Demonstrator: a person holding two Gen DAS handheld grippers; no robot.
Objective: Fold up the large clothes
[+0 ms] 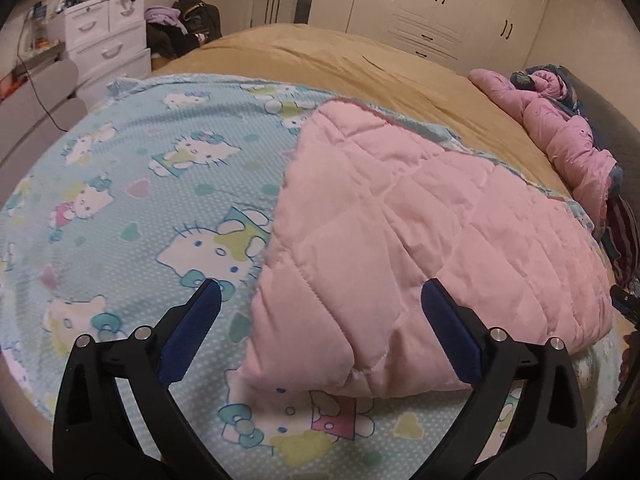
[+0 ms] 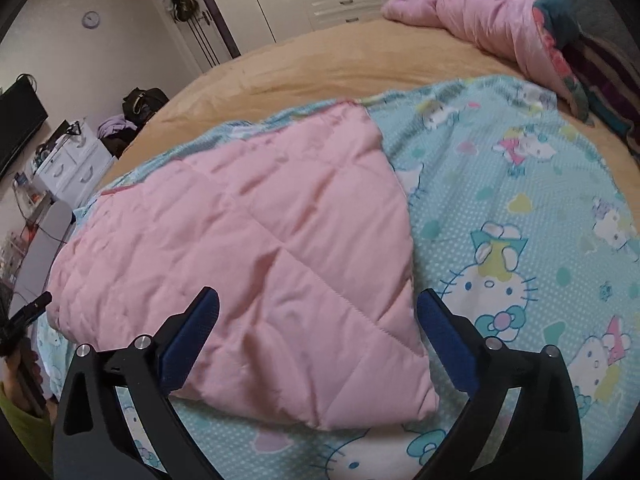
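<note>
A large quilt lies spread on the bed, its light blue cat-print side [image 1: 132, 184] up. Its pink quilted underside [image 1: 400, 232] is folded over the middle as a wide flap, also seen in the right wrist view [image 2: 260, 232] beside the blue print [image 2: 520, 208]. My left gripper [image 1: 320, 296] is open, hovering over the near left corner of the pink flap, holding nothing. My right gripper [image 2: 318, 300] is open over the flap's near right corner, holding nothing. The left gripper's tip [image 2: 34, 306] shows at the far left of the right wrist view.
The tan bedspread [image 1: 328, 56] covers the bed beyond the quilt. A bunched pink quilt [image 1: 560, 132] lies by the headboard [image 2: 500, 12]. White drawers [image 1: 108, 36], a dark bag [image 1: 196, 20] and white wardrobes [image 1: 448, 4] stand beyond the bed.
</note>
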